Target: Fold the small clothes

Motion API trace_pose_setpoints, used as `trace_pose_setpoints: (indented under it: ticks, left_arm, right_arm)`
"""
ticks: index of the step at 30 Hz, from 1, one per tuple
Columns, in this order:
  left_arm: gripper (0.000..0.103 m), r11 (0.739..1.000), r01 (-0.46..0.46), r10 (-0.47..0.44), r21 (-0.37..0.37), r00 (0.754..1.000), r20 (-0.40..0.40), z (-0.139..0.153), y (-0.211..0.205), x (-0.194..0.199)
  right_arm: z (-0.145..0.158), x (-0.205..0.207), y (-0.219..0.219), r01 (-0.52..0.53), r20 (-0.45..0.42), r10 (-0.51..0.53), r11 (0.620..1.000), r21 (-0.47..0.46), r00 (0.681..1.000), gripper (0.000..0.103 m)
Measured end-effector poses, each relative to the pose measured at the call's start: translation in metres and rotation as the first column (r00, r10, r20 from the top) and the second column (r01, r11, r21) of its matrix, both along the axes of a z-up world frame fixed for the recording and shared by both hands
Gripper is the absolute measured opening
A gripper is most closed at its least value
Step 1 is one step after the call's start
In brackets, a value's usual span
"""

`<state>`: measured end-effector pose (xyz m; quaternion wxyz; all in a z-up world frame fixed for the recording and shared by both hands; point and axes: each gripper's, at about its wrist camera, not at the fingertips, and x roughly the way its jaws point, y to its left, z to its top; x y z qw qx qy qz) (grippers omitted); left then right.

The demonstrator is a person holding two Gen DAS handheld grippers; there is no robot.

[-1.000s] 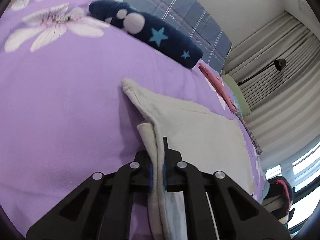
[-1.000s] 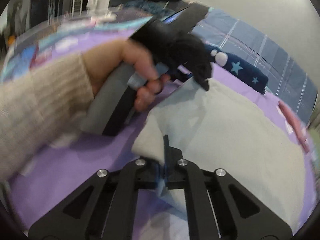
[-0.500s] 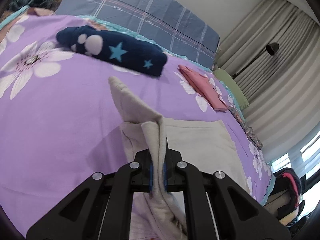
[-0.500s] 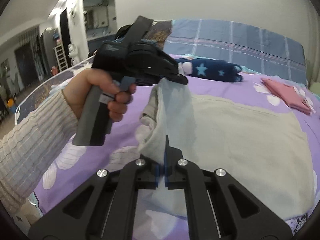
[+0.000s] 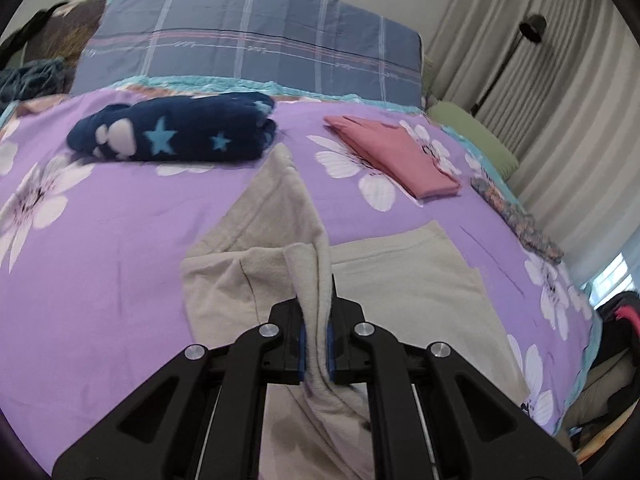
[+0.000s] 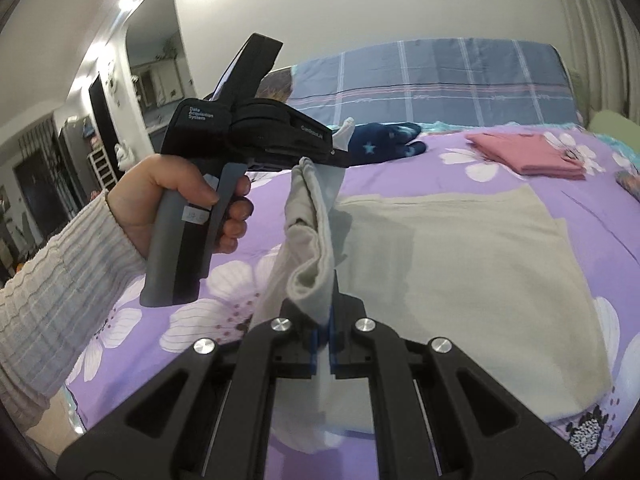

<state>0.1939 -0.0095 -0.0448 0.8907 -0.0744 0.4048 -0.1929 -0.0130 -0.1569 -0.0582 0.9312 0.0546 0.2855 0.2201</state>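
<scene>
A beige garment (image 5: 404,280) lies on the purple flowered bedspread (image 5: 100,240). My left gripper (image 5: 316,344) is shut on one edge of it and holds that edge lifted above the bed. My right gripper (image 6: 324,336) is shut on the same beige garment (image 6: 460,248) at another point of the near left edge. In the right wrist view the left gripper (image 6: 316,160) is up and to the left, held in a hand, with the cloth hanging from it.
A folded navy star-print garment (image 5: 180,132) and a folded pink garment (image 5: 396,156) lie farther back on the bed. A grey plaid pillow (image 5: 248,52) is at the head. Curtains and a floor lamp (image 5: 532,28) stand at the right.
Both grippers have risen from the bed and lifted the garment's edge. The cloth now hangs between them, well above the bedspread.
</scene>
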Motion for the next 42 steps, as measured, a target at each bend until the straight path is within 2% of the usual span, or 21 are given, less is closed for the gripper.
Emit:
trace_pose_setpoints:
  ticks: [2,10,23,32,39,42]
  left_arm:
    - [0.007,1.0,0.007,-0.007,0.024,1.0,0.002,0.001,-0.019,0.002]
    - [0.007,0.997,0.059,-0.059,0.044,0.998,-0.006,-0.001,-0.084,0.009]
    - [0.007,0.978,0.176,-0.172,0.108,0.984,-0.043,-0.011,-0.173,0.014]
    - [0.007,0.954,0.185,-0.17,0.235,0.982,-0.081,-0.033,-0.22,0.02]
    - [0.007,0.927,0.135,-0.121,0.35,0.991,-0.061,-0.043,-0.247,0.024]
    - [0.008,0.919,0.124,-0.112,0.374,0.992,-0.053,-0.047,-0.258,0.025]
  right_arm:
    - [-0.001,0.001,-0.013,0.016,-0.007,-0.015,1.0,0.019,1.0,0.003]
    - [-0.008,-0.003,-0.073,0.102,-0.043,-0.099,0.99,0.093,0.994,0.003]
    - [-0.017,-0.012,-0.145,0.218,-0.074,-0.209,0.964,0.153,0.975,0.003]
    - [-0.042,-0.013,-0.173,0.261,-0.171,-0.231,0.948,0.181,0.958,0.003]
    - [-0.057,-0.004,-0.188,0.285,-0.242,-0.228,0.928,0.24,0.943,0.003]
    - [-0.059,-0.004,-0.192,0.292,-0.268,-0.219,0.917,0.272,0.938,0.003]
